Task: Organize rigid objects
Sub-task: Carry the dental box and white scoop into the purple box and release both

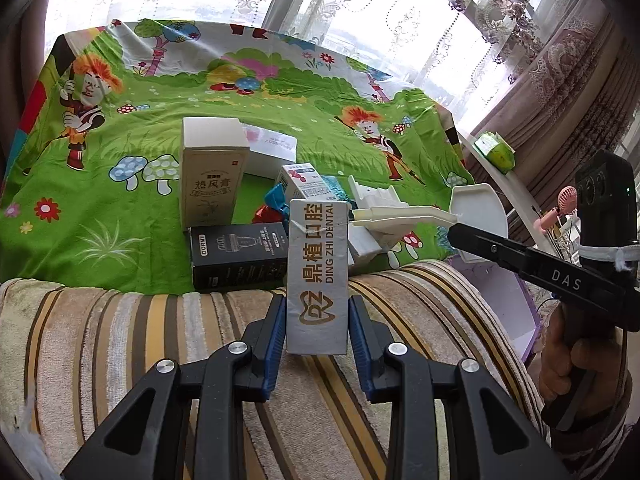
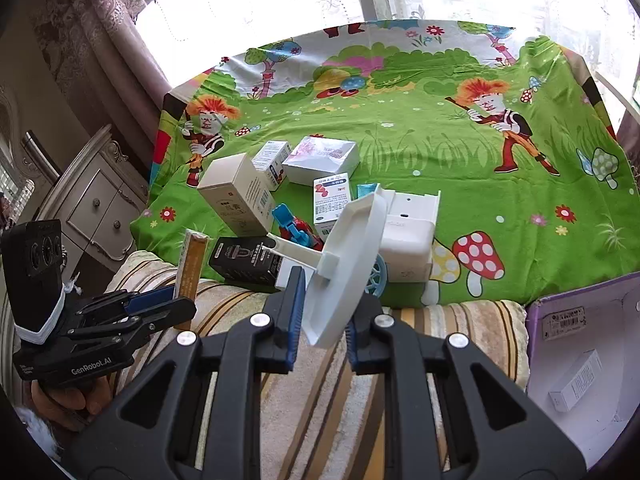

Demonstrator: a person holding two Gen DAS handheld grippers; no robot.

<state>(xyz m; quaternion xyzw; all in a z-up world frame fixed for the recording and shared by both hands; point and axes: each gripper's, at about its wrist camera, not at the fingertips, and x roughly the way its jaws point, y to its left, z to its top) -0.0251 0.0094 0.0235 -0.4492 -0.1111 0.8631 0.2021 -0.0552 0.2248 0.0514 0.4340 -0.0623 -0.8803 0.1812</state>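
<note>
Left wrist view shows the left gripper (image 1: 317, 332) clamped on a tall grey dental box (image 1: 317, 276), held upright above a striped sofa cushion (image 1: 120, 340) at the near edge. Just right of it, the right gripper (image 2: 322, 316) has its jaws pressed on a white plastic tray piece (image 2: 344, 268), tilted on edge with a long handle-like arm pointing left. Beyond both, on a bright green cartoon cloth (image 1: 320, 120), lies the remaining clutter: a beige upright box (image 1: 212, 172), a black box (image 1: 239, 256) lying flat, a small white medicine box (image 2: 331, 204), a flat white box (image 2: 323, 158), a red and blue toy (image 2: 296, 230) and a white charger-like block (image 2: 406, 232), most touching or crowded together. At the near right stands an open purple-edged carton (image 2: 536, 312); inside it rests one small white box (image 2: 576, 380), with room to spare. Judging from this, both held items likely belong in that carton; lowering each flat and releasing only once it rests on the bottom would keep them from toppling.
</note>
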